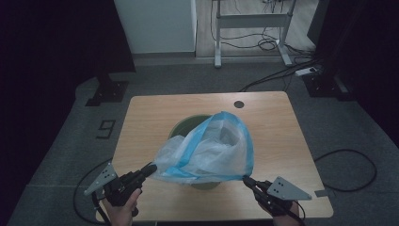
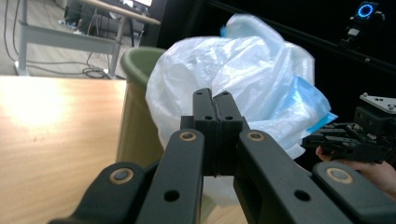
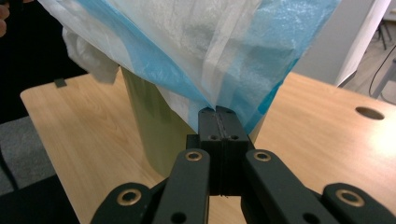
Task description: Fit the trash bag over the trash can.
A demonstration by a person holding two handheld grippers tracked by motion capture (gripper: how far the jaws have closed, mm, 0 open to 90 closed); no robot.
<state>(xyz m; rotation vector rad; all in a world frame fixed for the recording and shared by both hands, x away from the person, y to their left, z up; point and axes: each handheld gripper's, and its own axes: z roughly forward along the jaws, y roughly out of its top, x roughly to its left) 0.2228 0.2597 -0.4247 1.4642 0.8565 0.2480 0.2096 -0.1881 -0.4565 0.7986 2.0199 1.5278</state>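
A white plastic bag with a blue rim [image 1: 207,150] is stretched over a green bin [image 1: 186,126] that stands mid-table. My left gripper [image 1: 151,169] is shut on the bag's near left edge. My right gripper [image 1: 245,179] is shut on its near right corner. Seen from the left gripper view, the bag [image 2: 243,79] billows beyond the closed jaws of the left gripper [image 2: 214,95], beside the bin [image 2: 137,112]. In the right gripper view, the right gripper [image 3: 218,111] pinches the bag's blue edge [image 3: 243,70], and the bin [image 3: 154,126] stands behind it.
The wooden table [image 1: 155,113] has a round cable hole [image 1: 239,104] near its far edge. Beyond it are a desk frame [image 1: 251,21], cables on the floor [image 1: 282,70] and a white cabinet [image 1: 155,23]. Dark stands flank both sides.
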